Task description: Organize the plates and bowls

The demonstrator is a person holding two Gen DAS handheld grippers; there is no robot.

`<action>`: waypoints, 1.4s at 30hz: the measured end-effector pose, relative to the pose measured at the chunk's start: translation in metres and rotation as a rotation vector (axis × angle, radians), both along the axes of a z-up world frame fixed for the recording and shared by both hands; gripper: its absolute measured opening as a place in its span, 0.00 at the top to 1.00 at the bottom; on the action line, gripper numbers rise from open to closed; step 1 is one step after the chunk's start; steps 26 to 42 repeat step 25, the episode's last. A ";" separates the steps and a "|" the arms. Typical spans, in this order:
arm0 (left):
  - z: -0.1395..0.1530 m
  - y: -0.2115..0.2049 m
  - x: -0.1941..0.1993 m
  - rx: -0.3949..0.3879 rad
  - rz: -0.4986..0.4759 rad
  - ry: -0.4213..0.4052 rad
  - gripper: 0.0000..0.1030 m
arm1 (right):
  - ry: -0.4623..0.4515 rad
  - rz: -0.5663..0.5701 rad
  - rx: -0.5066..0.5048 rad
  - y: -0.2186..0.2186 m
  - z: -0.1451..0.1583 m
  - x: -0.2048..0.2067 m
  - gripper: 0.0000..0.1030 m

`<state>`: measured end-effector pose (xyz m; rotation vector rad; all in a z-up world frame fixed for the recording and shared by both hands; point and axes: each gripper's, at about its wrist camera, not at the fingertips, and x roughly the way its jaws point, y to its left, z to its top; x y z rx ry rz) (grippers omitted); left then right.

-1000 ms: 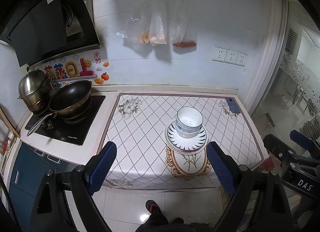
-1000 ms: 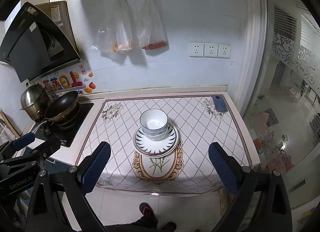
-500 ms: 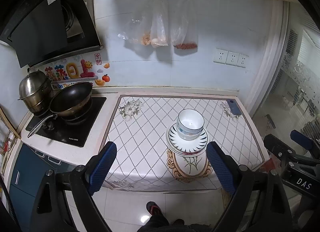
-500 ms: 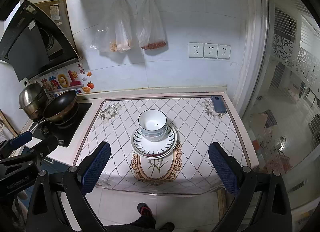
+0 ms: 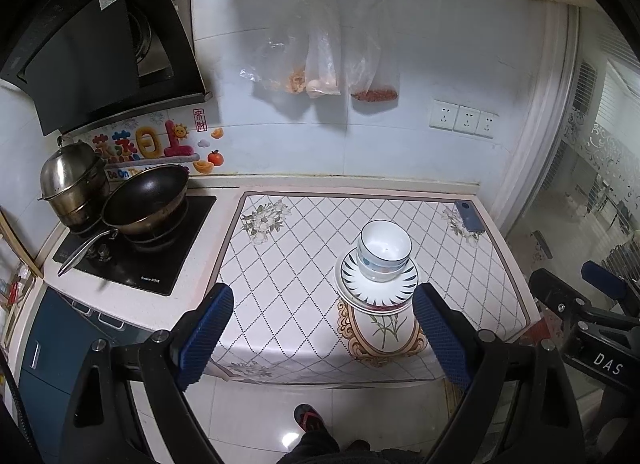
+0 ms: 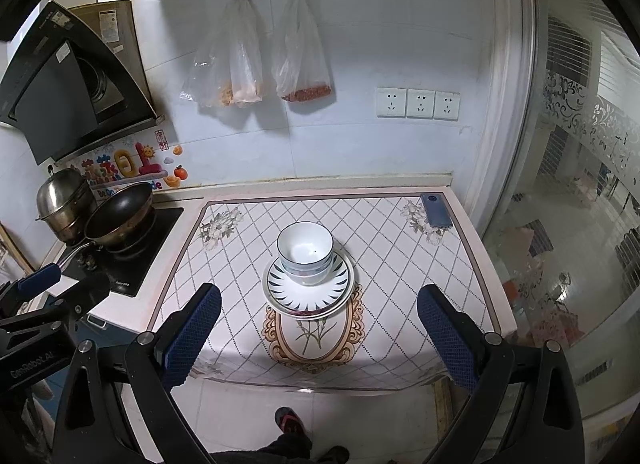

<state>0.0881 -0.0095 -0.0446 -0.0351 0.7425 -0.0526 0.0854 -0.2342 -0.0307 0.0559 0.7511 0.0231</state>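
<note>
Left gripper (image 5: 322,338) and right gripper (image 6: 318,338) gape wide, empty; bowls (image 6: 305,250) on plates (image 6: 308,294) ahead (stacked), well clear of the fingertips.

A black wok (image 5: 146,200) and a steel pot (image 5: 74,180) sit on the stove (image 5: 160,260); bags (image 6: 256,64) hang on the wall; a phone (image 6: 436,211) lies at the counter's corner.

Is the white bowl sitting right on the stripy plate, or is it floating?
Touching. In the right wrist view the bowl stack rests directly on the striped plate, with no gap beneath it. Both grippers, left and right, are open and away from it.
</note>
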 end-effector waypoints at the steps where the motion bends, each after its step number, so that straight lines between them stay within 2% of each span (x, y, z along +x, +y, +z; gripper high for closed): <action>1: 0.000 0.000 0.000 -0.001 0.001 0.000 0.11 | 0.002 0.001 -0.001 0.000 -0.001 0.001 0.03; 42: 0.001 0.007 -0.001 -0.005 0.006 0.000 0.11 | 0.007 -0.003 -0.001 0.006 -0.002 -0.006 0.02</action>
